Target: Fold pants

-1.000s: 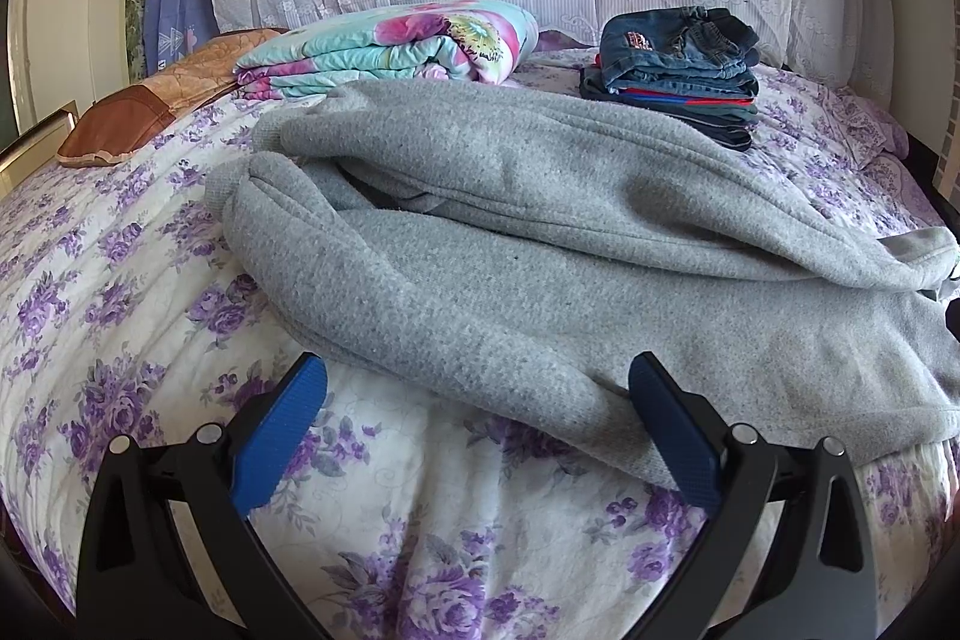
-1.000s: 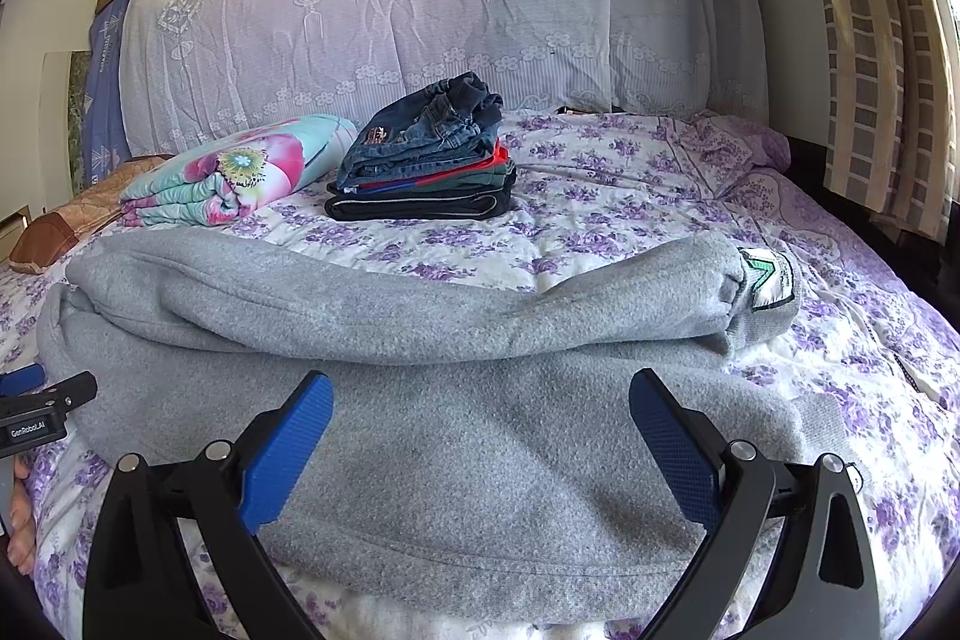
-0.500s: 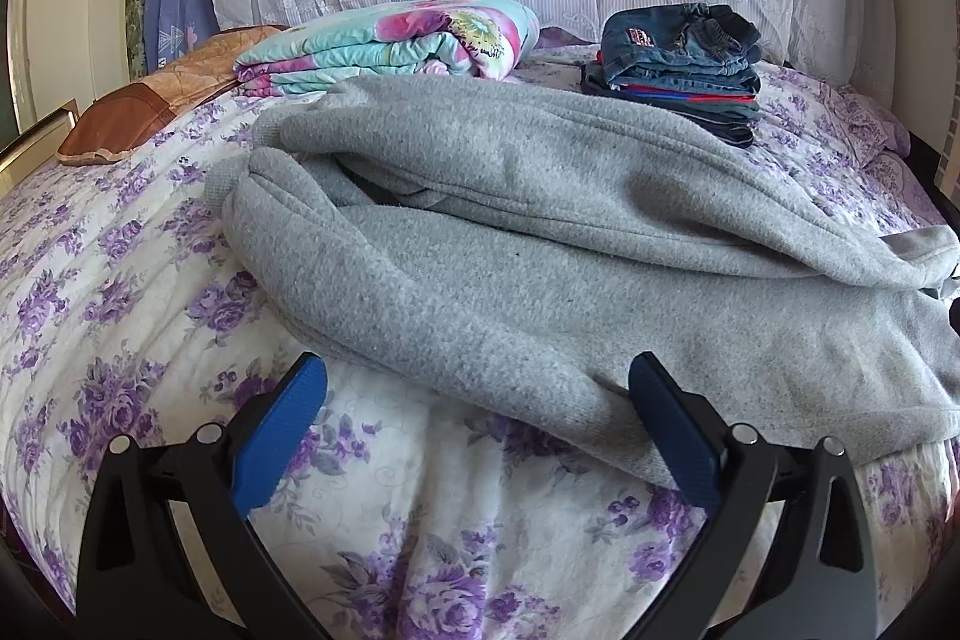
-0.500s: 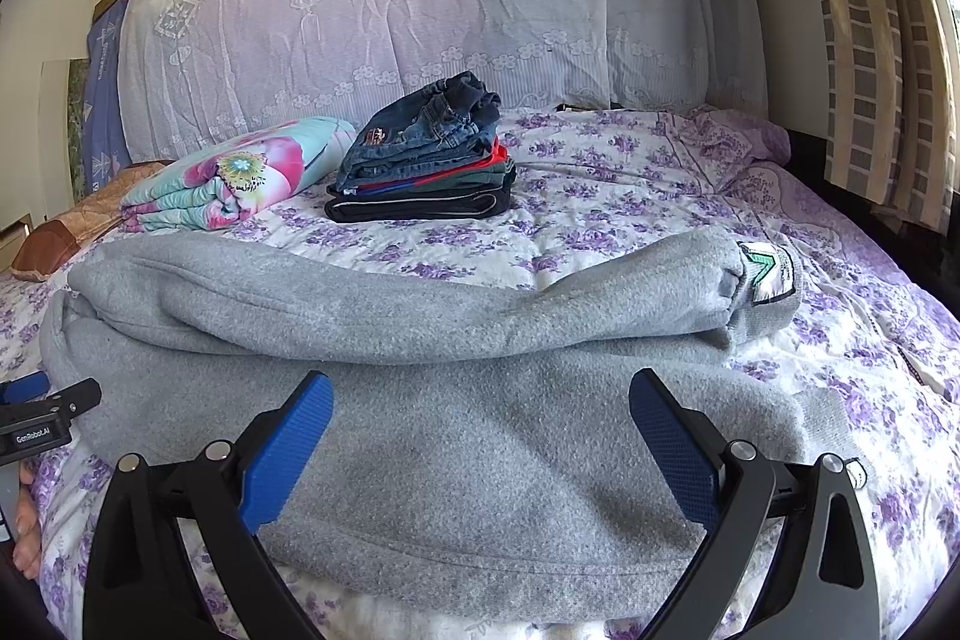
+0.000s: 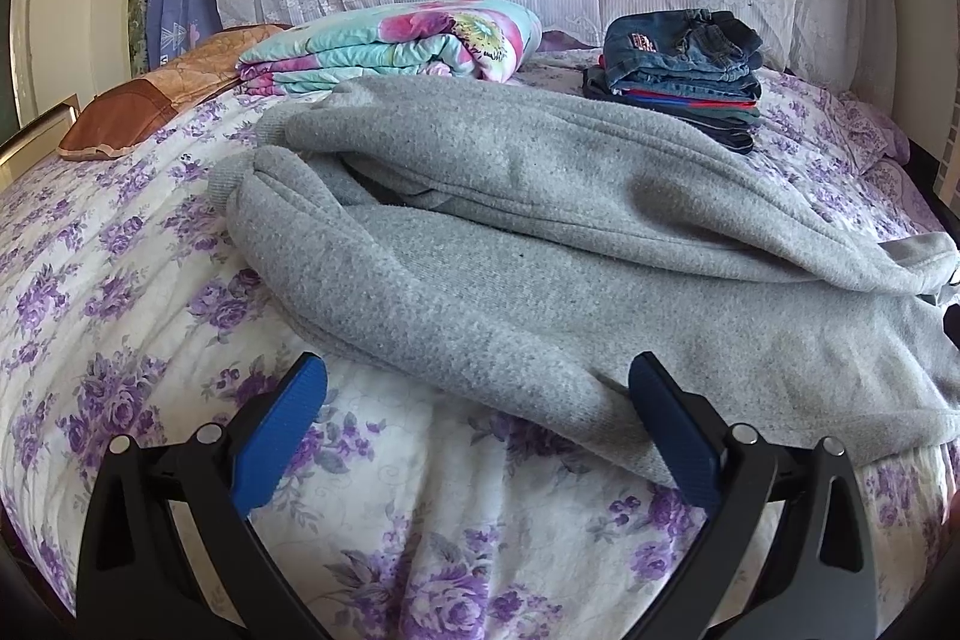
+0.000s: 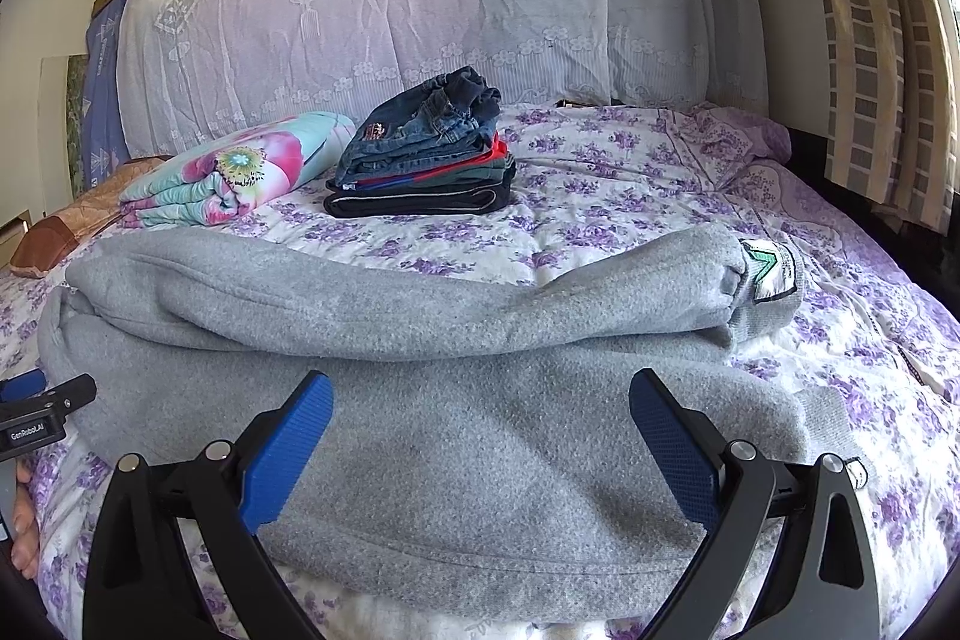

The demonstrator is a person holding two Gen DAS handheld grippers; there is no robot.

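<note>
Grey fleece pants (image 5: 540,244) lie lengthwise, 1 leg folded atop the other.

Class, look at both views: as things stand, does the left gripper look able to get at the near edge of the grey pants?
Probably yes. The left gripper is open, and the grey pants lie just ahead on the bedspread, their near edge already beside one fingertip, with nothing between.
</note>
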